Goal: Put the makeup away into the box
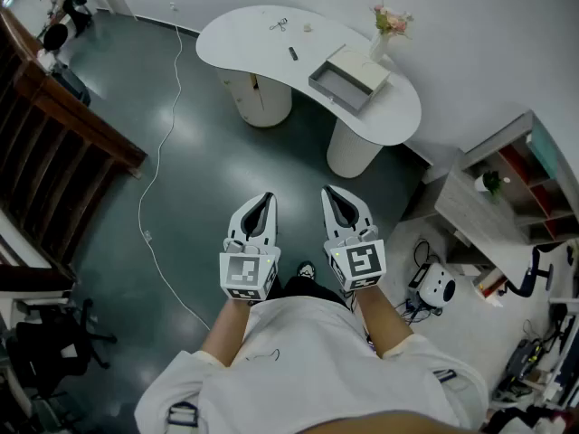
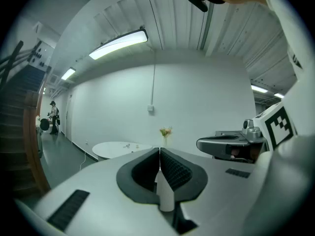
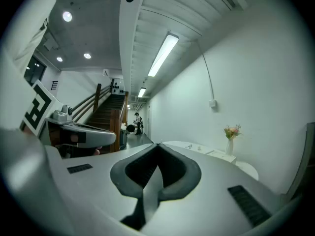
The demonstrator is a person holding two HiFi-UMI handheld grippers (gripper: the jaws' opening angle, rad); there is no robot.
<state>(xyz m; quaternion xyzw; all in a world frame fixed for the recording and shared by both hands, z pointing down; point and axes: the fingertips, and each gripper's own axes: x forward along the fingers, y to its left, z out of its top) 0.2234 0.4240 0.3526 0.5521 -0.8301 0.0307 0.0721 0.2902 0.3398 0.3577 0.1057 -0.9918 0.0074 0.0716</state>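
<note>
Left gripper (image 1: 268,197) and right gripper (image 1: 329,193): I read both clamped fully together, nothing in them. Box (image 1: 351,80) sits on the far table (image 1: 244,34). Small items (image 1: 292,53) beside it are too tiny for me to identify.

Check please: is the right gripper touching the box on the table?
Apart. The head view shows the right gripper over the floor, far short of the box.

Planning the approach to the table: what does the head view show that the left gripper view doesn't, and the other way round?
Only the head view: the open box and a small dark item on the white table, and the floor cable. Only the left gripper view: the ceiling lamp and the wall box. Both: that table, the flowers, the left gripper and right gripper, each shut and empty.
</note>
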